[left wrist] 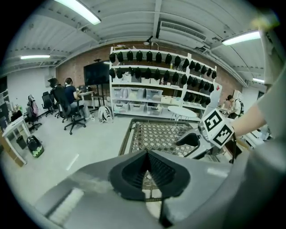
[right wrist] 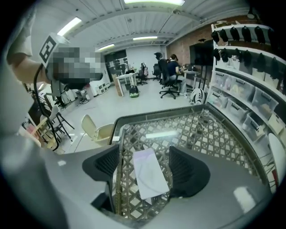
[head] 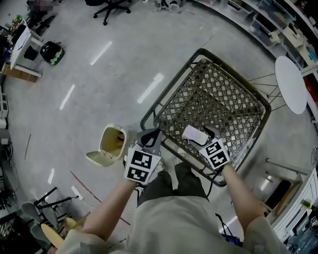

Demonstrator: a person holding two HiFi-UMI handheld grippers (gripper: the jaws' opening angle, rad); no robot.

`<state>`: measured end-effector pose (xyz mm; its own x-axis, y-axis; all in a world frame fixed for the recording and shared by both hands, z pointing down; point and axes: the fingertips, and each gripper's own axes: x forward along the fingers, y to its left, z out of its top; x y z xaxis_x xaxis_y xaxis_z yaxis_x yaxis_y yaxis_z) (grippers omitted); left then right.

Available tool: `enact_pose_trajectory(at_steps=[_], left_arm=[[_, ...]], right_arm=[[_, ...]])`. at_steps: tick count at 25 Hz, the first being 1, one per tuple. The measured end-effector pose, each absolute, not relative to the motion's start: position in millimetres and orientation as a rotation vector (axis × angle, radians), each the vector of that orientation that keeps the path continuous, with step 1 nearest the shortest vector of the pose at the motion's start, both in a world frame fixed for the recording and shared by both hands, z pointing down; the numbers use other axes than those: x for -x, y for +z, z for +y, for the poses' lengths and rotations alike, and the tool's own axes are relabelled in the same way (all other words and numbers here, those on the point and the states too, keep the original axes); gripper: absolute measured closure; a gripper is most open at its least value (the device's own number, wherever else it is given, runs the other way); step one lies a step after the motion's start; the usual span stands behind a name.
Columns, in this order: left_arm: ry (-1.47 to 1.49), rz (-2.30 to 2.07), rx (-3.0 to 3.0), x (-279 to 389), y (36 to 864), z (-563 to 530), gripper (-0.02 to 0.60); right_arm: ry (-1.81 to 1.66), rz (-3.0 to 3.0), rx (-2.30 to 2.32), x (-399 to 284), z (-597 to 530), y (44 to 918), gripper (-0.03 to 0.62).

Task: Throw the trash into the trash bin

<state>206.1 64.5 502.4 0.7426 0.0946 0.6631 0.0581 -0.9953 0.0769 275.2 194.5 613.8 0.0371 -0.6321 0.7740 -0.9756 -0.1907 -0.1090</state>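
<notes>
A white slip of paper (head: 192,133) (right wrist: 149,174) lies flat on the dark-framed lattice table (head: 218,64) (right wrist: 156,115), near its front edge. My right gripper (head: 199,136) (right wrist: 144,153) is open and points down at the slip, one pad on each side and neither touching it. My left gripper (head: 151,135) (left wrist: 146,154) hangs over the table's front left corner with its pads together and nothing between them. On the floor left of the table stands the cream trash bin (head: 112,143) (right wrist: 100,129), its lid swung open.
A round white table (head: 292,84) stands right of the lattice table, with shelving (left wrist: 156,80) behind it. Office chairs (head: 112,7), a desk (head: 22,44) and a green-trimmed bag (head: 52,52) are at the far left. Folded chairs (head: 44,218) lie at the lower left.
</notes>
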Motion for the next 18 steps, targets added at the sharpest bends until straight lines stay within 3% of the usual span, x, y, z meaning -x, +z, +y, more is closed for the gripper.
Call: enact_pose_trajectory(at_steps=[9,18], left_arm=[[1.281,0.211,-2.737,-198.2,578.3,95.3,0.58],[1.382,0.219,-2.662,-184.3,619.0,101.4,0.58]], right_arm=[[1.107,-1.56,-1.67,-263.1,215.0,695.3,0.221],[1.041,-1.521,-1.57,-281.7,215.5,718.7,0.214]])
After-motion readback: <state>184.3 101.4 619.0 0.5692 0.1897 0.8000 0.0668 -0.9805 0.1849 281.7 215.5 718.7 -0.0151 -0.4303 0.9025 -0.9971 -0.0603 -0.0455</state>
